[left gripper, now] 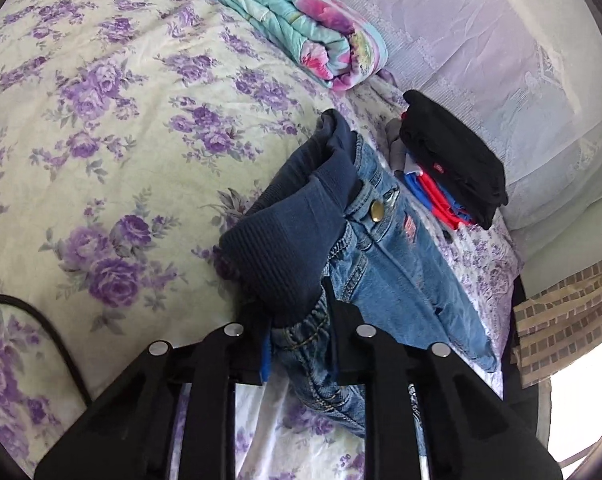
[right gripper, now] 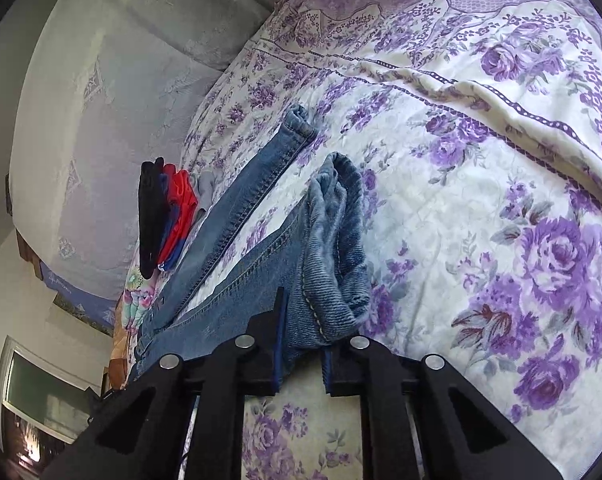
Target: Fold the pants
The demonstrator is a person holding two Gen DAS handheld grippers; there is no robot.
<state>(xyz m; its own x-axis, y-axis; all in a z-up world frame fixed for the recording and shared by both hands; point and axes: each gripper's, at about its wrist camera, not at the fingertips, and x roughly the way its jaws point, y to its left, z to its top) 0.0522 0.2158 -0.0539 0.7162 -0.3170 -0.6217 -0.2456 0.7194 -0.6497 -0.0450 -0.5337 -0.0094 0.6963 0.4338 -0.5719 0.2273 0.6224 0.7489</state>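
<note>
- A pair of small blue denim jeans with a dark navy ribbed waistband lies stretched across a bed covered by a cream sheet printed with purple roses.
- The left black two-finger gripper is clamped on the elastic waist edge of the jeans, lifting the ribbed band so it bulges upward in a loop.
- A brass snap button shows on the front of the waist, just right of the band.
- The right black two-finger gripper pinches the cuff of one leg, whose hem is turned out and shows a pale fleecy lining.
- The other leg lies flat on the sheet, running away from the gripper, apart from the held one.
- A stack of folded clothes, black on top with red and blue beneath, sits just beside the jeans.
- A rolled turquoise and pink floral quilt rests farther up the bed, next to a pale lace-covered pillow.
</note>
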